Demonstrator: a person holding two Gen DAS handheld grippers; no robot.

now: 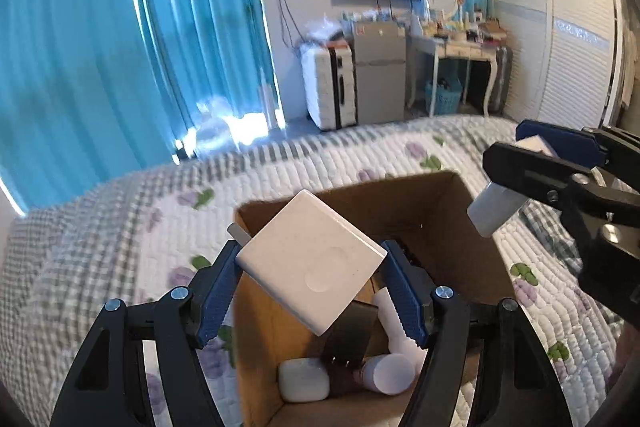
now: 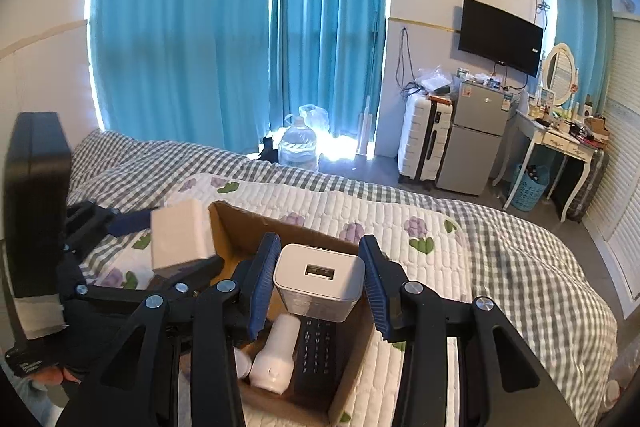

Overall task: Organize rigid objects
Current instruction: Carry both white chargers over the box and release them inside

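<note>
My left gripper (image 1: 312, 267) is shut on a square white power adapter (image 1: 310, 261), held tilted above an open cardboard box (image 1: 460, 259) on the bed. The adapter also shows in the right wrist view (image 2: 182, 237). My right gripper (image 2: 320, 275) is shut on a white USB charger (image 2: 318, 281) over the same box (image 2: 240, 227); it also shows in the left wrist view (image 1: 496, 207). Inside the box lie a black remote (image 2: 316, 351), a white bottle-shaped item (image 2: 276, 355), a white earbud case (image 1: 304, 379) and a white cylinder (image 1: 394, 373).
The box sits on a quilted floral bedspread (image 2: 440, 247) over a checked sheet. Blue curtains (image 2: 240, 47), a water jug (image 2: 298, 143), a white suitcase (image 2: 426, 139), a small fridge (image 2: 476, 139) and a cluttered dressing table (image 2: 560, 135) stand beyond the bed.
</note>
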